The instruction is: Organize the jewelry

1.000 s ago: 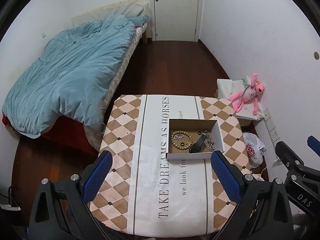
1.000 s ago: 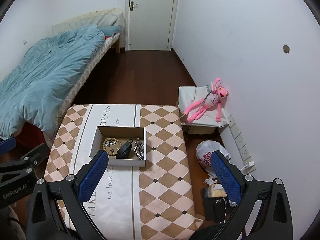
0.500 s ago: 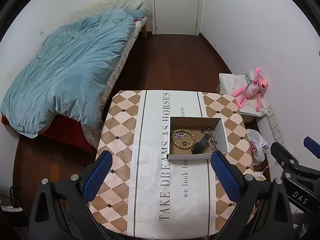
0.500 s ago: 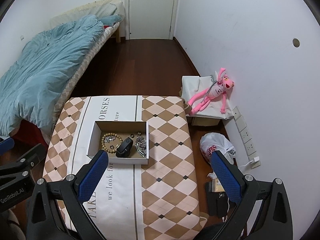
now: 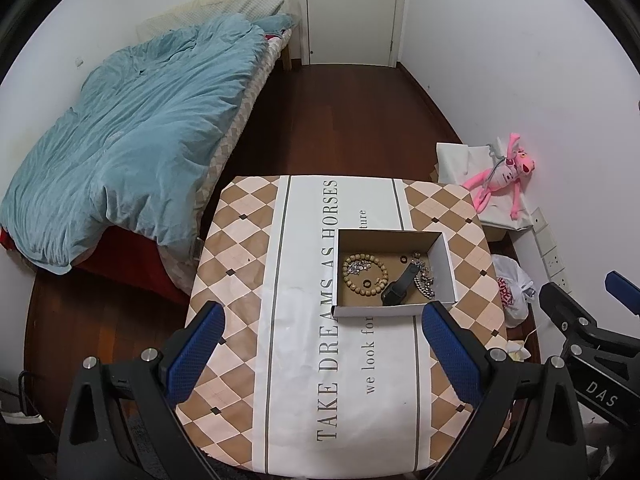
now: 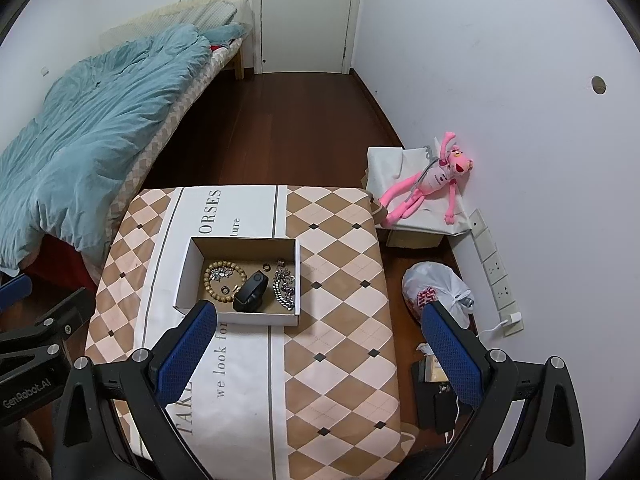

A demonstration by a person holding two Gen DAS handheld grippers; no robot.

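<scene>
A shallow white cardboard box [image 5: 445, 257] [image 6: 185, 276] sits on a table with a checked cloth [image 5: 240, 264] [image 6: 340, 264]. In it lie a wooden bead bracelet [image 5: 365, 275] [image 6: 222, 280], a black wristband [image 5: 399, 289] [image 6: 251, 291], a silver chain piece [image 5: 424, 280] [image 6: 285, 286] and small rings. My left gripper [image 5: 322, 350] is open and empty, high above the table's near half. My right gripper [image 6: 320, 346] is open and empty, high above the table to the box's right.
A bed with a blue duvet [image 5: 132, 152] stands left of the table. A pink plush toy [image 6: 428, 184] lies on a white-covered box by the right wall. A plastic bag [image 6: 438, 292] and dark items lie on the floor at right. A closed door [image 5: 352, 12] is at the back.
Both grippers have risen and drawn back, so the table and box look smaller and farther away. Both stay open and empty. The box contents have not moved.
</scene>
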